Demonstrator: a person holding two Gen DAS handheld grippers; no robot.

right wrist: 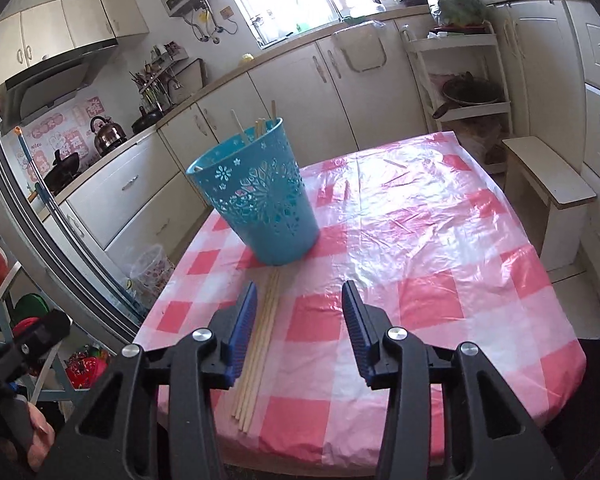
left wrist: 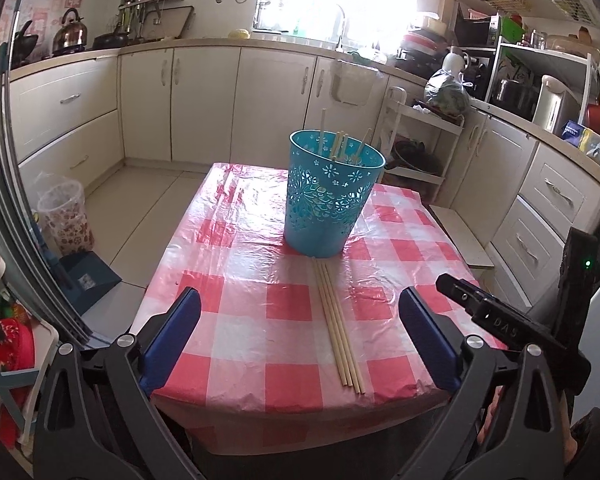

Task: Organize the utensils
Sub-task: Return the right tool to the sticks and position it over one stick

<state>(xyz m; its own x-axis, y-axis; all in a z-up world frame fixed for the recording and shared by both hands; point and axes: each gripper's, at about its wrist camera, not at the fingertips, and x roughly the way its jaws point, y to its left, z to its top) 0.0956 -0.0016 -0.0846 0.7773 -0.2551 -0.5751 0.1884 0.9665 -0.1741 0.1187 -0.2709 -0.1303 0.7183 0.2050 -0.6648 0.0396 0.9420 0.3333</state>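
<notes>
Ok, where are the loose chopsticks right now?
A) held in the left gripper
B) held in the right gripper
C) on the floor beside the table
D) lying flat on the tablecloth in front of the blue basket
D: the loose chopsticks lie in a bundle flat on the checked tablecloth, just in front of the blue basket, while the left gripper and the right gripper are both open and empty.
</notes>
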